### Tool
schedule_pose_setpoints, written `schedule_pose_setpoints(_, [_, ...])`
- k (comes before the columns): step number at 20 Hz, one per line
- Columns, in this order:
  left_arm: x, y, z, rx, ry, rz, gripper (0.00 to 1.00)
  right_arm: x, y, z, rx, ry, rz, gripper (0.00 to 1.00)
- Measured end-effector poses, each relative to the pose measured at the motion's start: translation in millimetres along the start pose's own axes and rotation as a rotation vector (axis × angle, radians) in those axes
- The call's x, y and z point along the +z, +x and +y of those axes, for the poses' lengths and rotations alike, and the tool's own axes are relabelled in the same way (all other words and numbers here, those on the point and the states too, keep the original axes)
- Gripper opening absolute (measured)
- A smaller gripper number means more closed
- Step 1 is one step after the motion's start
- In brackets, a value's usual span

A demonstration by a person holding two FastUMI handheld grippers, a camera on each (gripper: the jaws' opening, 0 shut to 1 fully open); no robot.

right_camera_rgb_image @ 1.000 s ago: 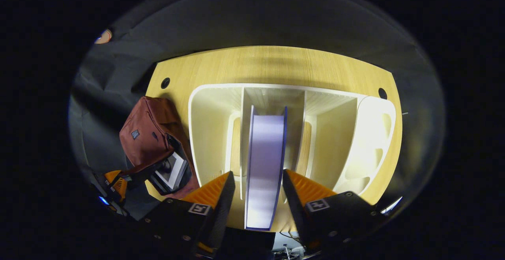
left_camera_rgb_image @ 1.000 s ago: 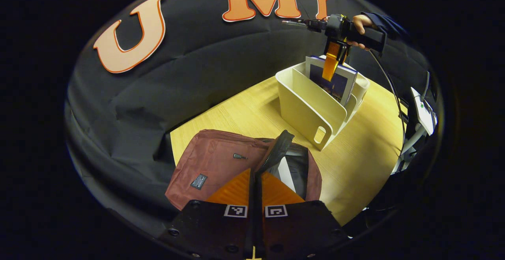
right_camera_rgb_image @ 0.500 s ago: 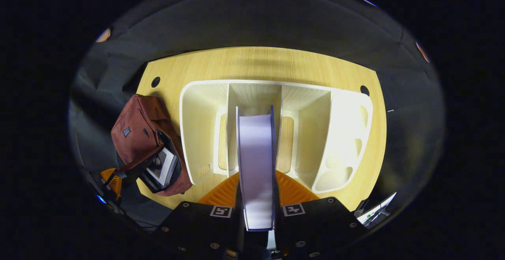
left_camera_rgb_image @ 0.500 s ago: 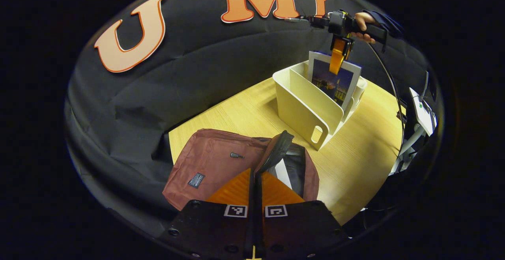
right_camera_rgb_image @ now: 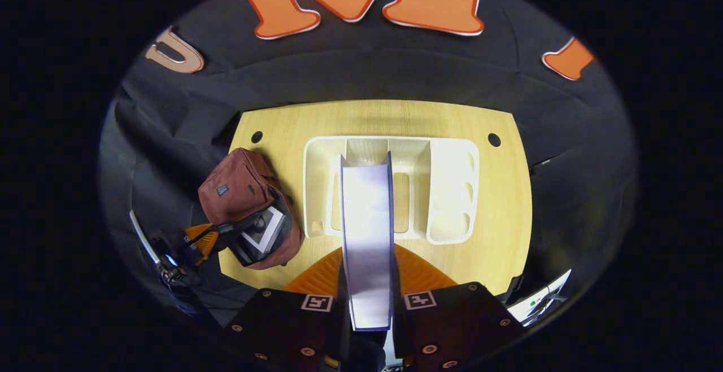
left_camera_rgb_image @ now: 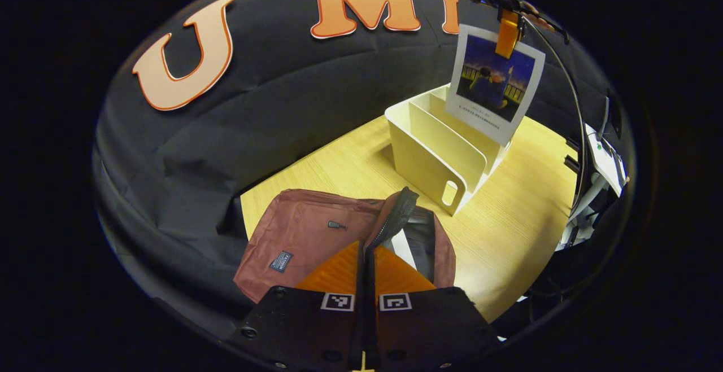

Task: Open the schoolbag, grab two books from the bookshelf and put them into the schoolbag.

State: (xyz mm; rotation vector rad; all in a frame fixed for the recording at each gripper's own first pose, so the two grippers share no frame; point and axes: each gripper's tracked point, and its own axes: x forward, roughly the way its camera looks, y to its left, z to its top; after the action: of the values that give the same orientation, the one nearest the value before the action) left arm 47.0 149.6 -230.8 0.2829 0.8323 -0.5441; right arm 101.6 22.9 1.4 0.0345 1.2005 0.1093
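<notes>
1. Maroon fabric schoolbag [left_camera_rgb_image: 316,236] lies on the pale wooden table [left_camera_rgb_image: 508,231], its zipped flap [left_camera_rgb_image: 395,214] lifted and the mouth open. In the right gripper view a white-bordered book [right_camera_rgb_image: 261,231] sits inside the opening.
2. Cream plastic bookshelf [right_camera_rgb_image: 452,191] with upright dividers stands on the table just beside the schoolbag; its slots hold no books that can be seen.
3. Left gripper [left_camera_rgb_image: 366,259]: fingers brought together on the edge of the lifted flap, holding it up.
4. Right gripper [right_camera_rgb_image: 367,281]: both fingers pressed against the two covers of a second book [right_camera_rgb_image: 367,231], white-bordered with a dark blue cover picture, gripped at its top edge.
5. In the left gripper view this second book [left_camera_rgb_image: 494,81] hangs clear above the bookshelf, its lower edge above the dividers, not touching them.
</notes>
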Motion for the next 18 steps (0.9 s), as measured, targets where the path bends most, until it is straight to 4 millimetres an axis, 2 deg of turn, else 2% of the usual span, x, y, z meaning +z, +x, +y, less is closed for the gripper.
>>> schedule_pose_setpoints(3, [3, -2, 0, 0.0, 0.005, -0.003, 0.02, -15, -13, 15, 0.06, 0.031, -0.044, 0.31])
schedule_pose_setpoints(9, [5, -9, 1, -0.003, 0.021, -0.011, 0.02, -47, -8, 61, 0.33, 0.194, -0.077, 0.3])
schedule_pose_setpoints(12, [7, -13, 0, -0.011, 0.018, -0.015, 0.02, -65, 3, 78, 0.412, 0.242, -0.089, 0.3])
schedule_pose_setpoints(13, [8, -15, 1, -0.011, 0.014, -0.014, 0.02, -72, 8, 85, 0.444, 0.262, -0.084, 0.2])
schedule_pose_setpoints(14, [10, -17, 3, -0.009, 0.014, -0.016, 0.0, -79, 13, 93, 0.477, 0.287, -0.077, 0.29])
schedule_pose_setpoints(18, [18, -27, 11, -0.001, 0.004, -0.022, 0.02, -105, 42, 130, 0.572, 0.344, -0.045, 0.29])
